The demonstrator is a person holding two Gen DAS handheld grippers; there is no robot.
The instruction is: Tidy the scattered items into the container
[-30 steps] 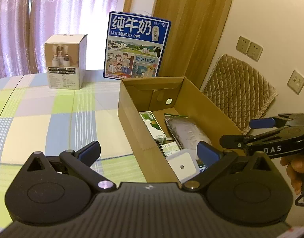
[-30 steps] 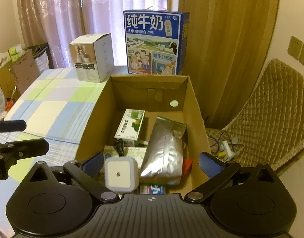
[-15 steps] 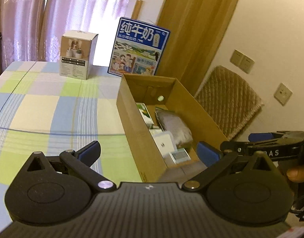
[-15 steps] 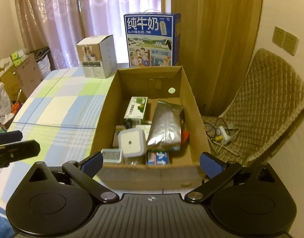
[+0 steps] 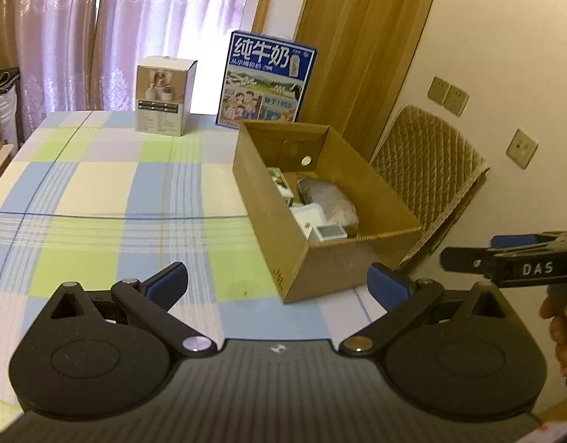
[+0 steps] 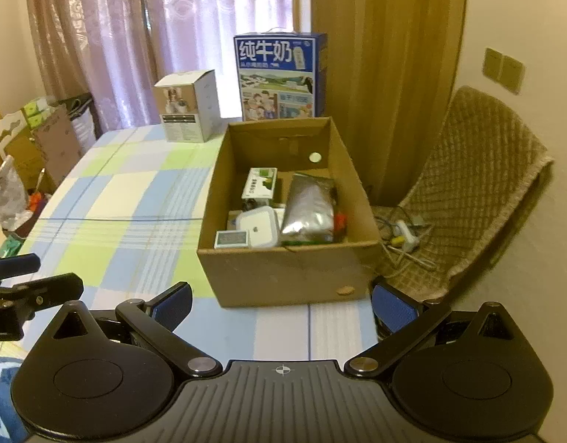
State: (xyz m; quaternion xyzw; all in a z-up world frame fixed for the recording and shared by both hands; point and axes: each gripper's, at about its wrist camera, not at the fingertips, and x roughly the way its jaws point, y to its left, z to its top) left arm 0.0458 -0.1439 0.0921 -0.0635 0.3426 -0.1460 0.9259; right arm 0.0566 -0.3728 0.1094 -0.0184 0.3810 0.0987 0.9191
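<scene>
An open cardboard box (image 6: 294,269) stands on the checked tablecloth (image 6: 128,199) near its right edge; it also shows in the left wrist view (image 5: 276,229). Inside lie a silver pouch (image 6: 309,210), a green-and-white carton (image 6: 259,183), a white square plug-in light (image 6: 257,226) and a small grey display (image 6: 231,239). My left gripper (image 5: 277,286) is open and empty, held back from the box's near left corner. My right gripper (image 6: 281,304) is open and empty, in front of the box's near wall. Each gripper shows at the edge of the other's view.
A blue milk carton case (image 6: 281,75) and a white product box (image 6: 189,105) stand at the table's far end. A quilted chair (image 6: 479,184) with cables on it is right of the table. Curtains hang behind; boxes and bags sit at the left (image 6: 28,147).
Both grippers have pulled back and up from the box; the box now looks smaller and farther. The white plug-in light lies in the box, no longer near the right gripper's fingers.
</scene>
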